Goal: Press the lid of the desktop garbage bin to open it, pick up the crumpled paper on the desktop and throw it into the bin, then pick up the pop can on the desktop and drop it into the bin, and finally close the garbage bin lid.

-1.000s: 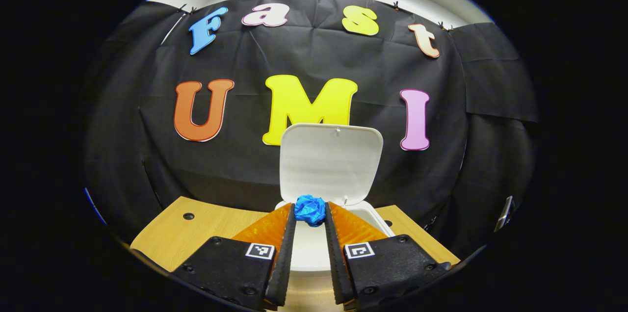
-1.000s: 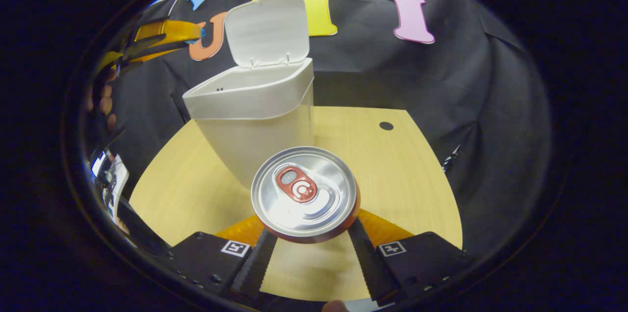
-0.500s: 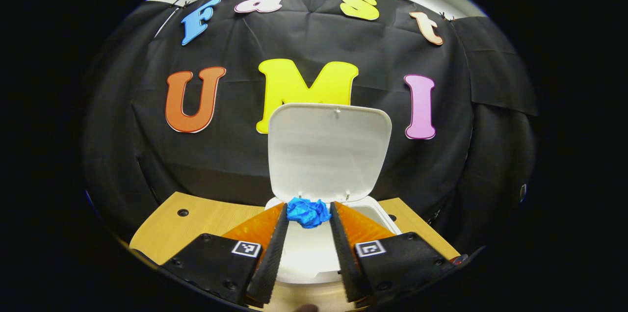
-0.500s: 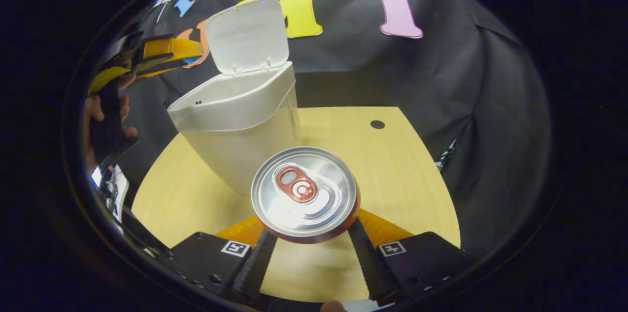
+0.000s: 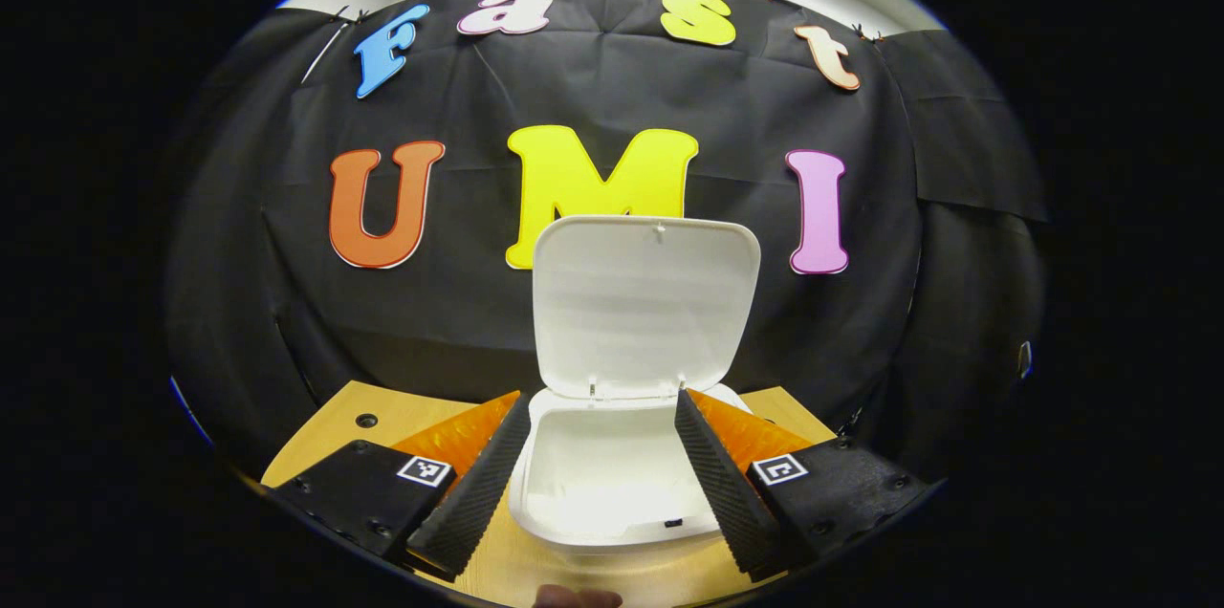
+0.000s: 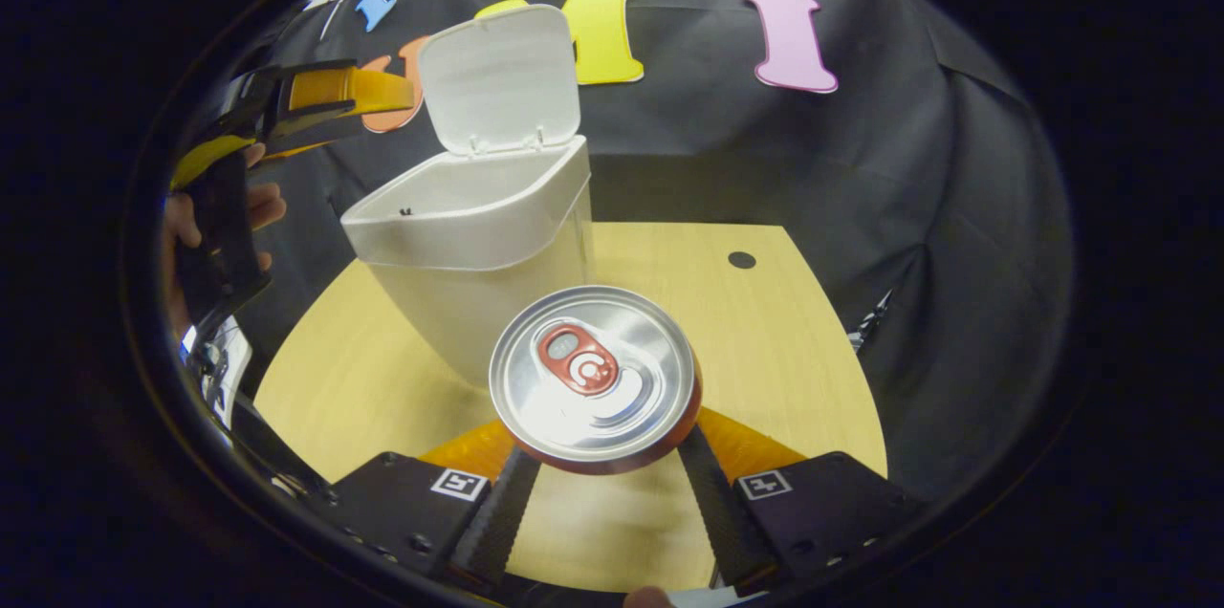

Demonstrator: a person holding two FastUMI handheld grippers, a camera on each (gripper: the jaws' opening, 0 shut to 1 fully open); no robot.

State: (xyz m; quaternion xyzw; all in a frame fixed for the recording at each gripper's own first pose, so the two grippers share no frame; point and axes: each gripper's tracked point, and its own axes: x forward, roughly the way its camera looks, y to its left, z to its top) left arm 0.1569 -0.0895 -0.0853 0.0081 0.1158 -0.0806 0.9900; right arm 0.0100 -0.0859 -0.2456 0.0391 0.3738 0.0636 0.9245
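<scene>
Over the wooden desktop (image 6: 784, 350), the left gripper (image 5: 598, 455) hung above the white garbage bin (image 5: 612, 484), its two fingers spread wide apart with nothing between them and the bin's open mouth showing in the gap. The bin's lid (image 5: 643, 307) stood upright at the back, hinged to the rim, in front of the black cloth wall (image 5: 239, 235). The inside of the bin looked white and bright in the left gripper view; whether the crumpled paper lay at the bottom could not be told.

In the right gripper view, the right gripper (image 6: 601, 465) was clenched on the pop can (image 6: 593, 379), one finger pressing each side of it, the can's silver top with its red tab facing the camera. The can was held just in front of the bin's body (image 6: 478, 245), above the desktop. Farther off at the left edge, the left gripper (image 6: 316, 97) and the hand (image 6: 206, 235) holding it showed above and beside the bin's rim.
</scene>
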